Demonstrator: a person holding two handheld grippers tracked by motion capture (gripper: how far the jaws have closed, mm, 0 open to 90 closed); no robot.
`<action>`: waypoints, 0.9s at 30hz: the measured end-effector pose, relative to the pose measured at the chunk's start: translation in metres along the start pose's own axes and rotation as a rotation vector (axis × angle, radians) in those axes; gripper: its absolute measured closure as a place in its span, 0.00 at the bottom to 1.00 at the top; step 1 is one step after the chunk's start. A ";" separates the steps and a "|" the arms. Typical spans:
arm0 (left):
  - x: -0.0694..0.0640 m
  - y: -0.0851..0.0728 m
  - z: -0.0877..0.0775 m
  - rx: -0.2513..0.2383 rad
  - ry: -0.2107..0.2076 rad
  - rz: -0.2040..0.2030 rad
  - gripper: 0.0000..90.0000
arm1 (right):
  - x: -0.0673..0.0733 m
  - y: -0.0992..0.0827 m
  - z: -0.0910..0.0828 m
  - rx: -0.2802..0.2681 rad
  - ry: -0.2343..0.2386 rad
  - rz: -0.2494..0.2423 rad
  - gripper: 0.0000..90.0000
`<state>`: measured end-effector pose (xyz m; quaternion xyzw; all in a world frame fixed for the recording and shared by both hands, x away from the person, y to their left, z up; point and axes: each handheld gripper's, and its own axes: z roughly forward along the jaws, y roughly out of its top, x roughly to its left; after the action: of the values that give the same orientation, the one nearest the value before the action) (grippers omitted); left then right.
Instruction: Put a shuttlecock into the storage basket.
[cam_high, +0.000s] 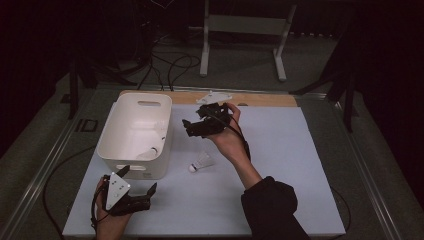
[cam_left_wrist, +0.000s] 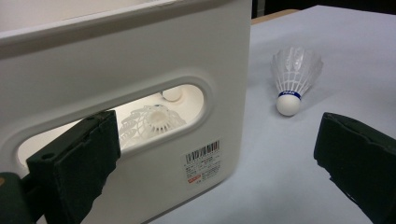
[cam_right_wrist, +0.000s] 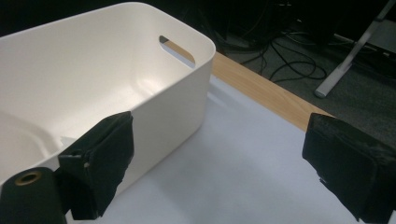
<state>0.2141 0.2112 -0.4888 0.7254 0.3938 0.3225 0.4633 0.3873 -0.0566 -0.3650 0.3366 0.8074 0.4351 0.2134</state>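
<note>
On the table, a pale blue mat (cam_high: 280, 165) covers the surface; the floor behind is dark. Both the left gripper (cam_high: 137, 182) and right gripper (cam_high: 192, 124) are wide open, holding nothing. One shuttlecock (cam_high: 201, 162) lies beside the white bin (cam_high: 120, 135).

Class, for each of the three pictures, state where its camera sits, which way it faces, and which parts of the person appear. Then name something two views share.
High view: above the person's side, facing forward and down on the table; shows both forearms, the left gripper and right gripper.
Left gripper view: rides the left gripper, low, facing the white bin handle wall; its open fingers show.
Right gripper view: rides the right gripper, facing the bin's upper rim; open fingers show.
Shared: the shuttlecock on the table, in the high and left gripper views.
</note>
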 end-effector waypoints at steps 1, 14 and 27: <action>0.000 0.000 0.000 0.000 0.000 0.000 0.01 | 0.000 -0.001 0.000 0.004 -0.001 0.004 0.10; 0.000 0.000 0.000 0.001 -0.001 0.000 0.01 | -0.002 -0.021 0.003 0.038 0.004 0.013 0.10; 0.000 0.000 0.000 0.007 -0.001 0.002 0.01 | -0.002 -0.040 0.007 0.074 0.027 0.021 0.10</action>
<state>0.2140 0.2113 -0.4887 0.7275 0.3938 0.3216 0.4606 0.3790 -0.0695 -0.4024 0.3468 0.8221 0.4116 0.1856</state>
